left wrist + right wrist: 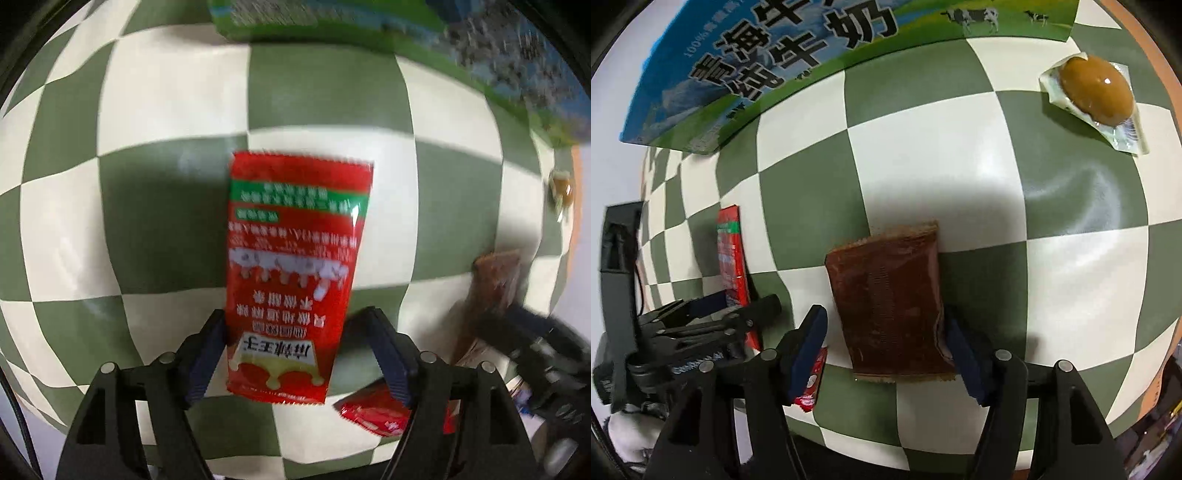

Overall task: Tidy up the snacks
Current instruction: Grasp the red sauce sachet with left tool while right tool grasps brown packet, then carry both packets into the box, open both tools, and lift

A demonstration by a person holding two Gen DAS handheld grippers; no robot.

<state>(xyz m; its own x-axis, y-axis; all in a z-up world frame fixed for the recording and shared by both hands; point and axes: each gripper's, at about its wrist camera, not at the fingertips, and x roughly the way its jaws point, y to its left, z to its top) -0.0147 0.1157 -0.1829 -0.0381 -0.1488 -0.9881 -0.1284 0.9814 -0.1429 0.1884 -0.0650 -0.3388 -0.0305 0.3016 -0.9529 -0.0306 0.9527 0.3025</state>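
Observation:
A red snack packet (295,266) stands between the fingers of my left gripper (295,354), lifted above the green and white checked cloth (166,221); the jaws look closed on its lower edges. It shows edge-on in the right wrist view (731,254). A brown snack packet (890,299) sits between the fingers of my right gripper (886,347), whose jaws press its sides. It also shows in the left wrist view (495,280). A second red packet (373,410) lies on the cloth below, also seen in the right wrist view (812,384).
A blue and green milk carton box (783,62) stands at the back, also in the left wrist view (480,48). A wrapped brown egg (1097,92) lies at the far right near the table's edge, also visible in the left wrist view (561,188).

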